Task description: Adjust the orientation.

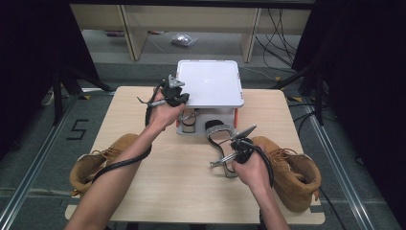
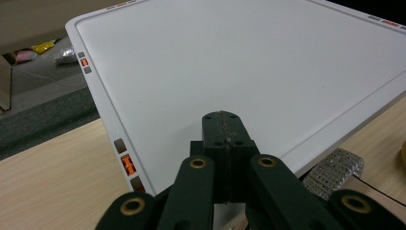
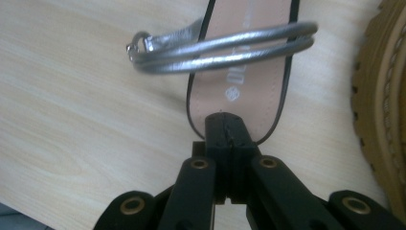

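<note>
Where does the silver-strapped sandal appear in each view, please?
High view: sandal mid-table, left of the right boot.
Right gripper view: sandal top centre, heel end at the tips of the shut right hand-held gripper.
Left gripper view: cannot tell; the glittery strap under the shelf may be another shoe.
Shared landmark: the wooden table.

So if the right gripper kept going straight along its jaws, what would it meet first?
Probably the silver sandal: the right gripper, jaws shut, points at its heel end, with the silver straps beyond. Depth is unclear, so the tips may already touch the insole.
</note>
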Demonstrator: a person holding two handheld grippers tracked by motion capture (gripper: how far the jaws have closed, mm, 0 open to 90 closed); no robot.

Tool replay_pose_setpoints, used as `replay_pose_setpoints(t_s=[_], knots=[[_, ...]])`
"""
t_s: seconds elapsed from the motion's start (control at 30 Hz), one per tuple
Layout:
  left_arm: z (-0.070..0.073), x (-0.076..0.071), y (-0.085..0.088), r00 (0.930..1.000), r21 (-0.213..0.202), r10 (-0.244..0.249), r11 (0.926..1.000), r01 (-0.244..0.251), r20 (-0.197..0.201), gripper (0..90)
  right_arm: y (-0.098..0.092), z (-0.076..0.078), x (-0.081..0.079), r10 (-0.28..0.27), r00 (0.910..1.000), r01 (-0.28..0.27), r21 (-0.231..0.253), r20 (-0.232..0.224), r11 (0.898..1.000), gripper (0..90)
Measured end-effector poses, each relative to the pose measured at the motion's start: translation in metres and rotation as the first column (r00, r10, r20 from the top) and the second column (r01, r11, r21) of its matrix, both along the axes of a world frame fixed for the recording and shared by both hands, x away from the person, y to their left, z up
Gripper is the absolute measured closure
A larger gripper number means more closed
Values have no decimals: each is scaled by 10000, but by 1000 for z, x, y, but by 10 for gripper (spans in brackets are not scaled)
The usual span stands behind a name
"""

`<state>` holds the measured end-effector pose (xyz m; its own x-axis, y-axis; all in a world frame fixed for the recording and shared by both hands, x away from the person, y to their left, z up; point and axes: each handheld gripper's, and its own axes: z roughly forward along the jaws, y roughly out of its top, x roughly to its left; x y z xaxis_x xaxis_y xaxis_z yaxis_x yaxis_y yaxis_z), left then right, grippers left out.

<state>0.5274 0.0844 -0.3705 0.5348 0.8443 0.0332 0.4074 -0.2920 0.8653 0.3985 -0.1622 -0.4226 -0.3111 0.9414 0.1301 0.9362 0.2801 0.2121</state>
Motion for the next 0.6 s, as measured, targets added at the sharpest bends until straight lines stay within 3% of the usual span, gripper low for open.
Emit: replay_pose_setpoints(t_s=[0.53, 0.6], knots=[[0, 0, 0, 10000, 52, 6, 10000, -6, -17, 896, 0, -7, -16, 145, 9987, -149, -81, -489, 9999, 900], [0, 0, 0, 10000, 44, 10, 10000, -10, -14, 896, -1, -10, -16, 282, 9969, -295, -169, -735, 9994, 900]])
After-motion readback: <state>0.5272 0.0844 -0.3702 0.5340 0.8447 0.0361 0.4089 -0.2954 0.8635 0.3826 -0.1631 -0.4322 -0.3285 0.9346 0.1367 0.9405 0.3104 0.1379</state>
